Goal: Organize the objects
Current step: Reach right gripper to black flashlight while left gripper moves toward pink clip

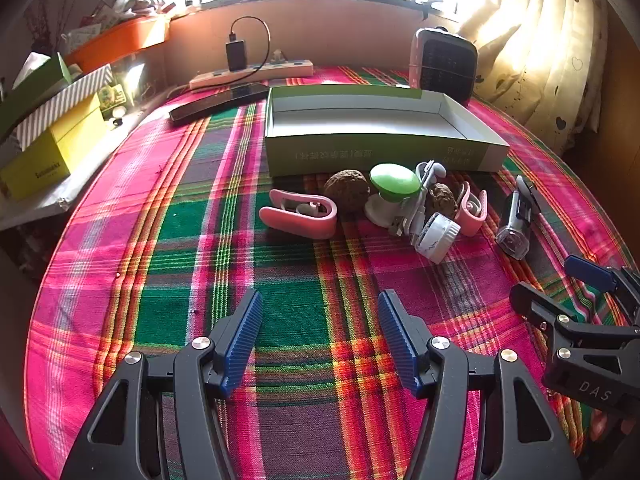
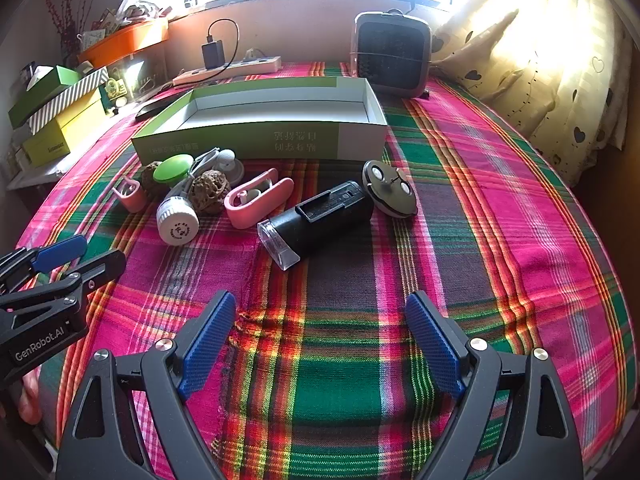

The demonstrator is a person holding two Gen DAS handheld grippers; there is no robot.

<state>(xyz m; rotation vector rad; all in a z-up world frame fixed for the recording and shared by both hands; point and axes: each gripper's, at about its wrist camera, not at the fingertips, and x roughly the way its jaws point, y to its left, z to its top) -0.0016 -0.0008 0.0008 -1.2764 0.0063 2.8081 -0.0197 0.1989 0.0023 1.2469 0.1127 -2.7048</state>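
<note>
While you hover both tools above the plaid cloth (image 2: 500, 184):
Left gripper (image 1: 320, 336): jaws spread, holding nothing.
Right gripper (image 2: 320, 336): jaws apart — nothing held.
Green box (image 2: 260, 136): open, behind the clutter.
Black flashlight (image 2: 320, 220): lying ahead of your right gripper, beside a pink clip (image 2: 256, 200).

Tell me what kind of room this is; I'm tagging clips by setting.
Probably a lived-in home room: a table under a plaid cloth by a curtained window, with a small heater and a power strip.

Black hand-held gripper (image 1: 320, 336), ribbed blue pads (image 1: 240, 344), silver screws
</note>
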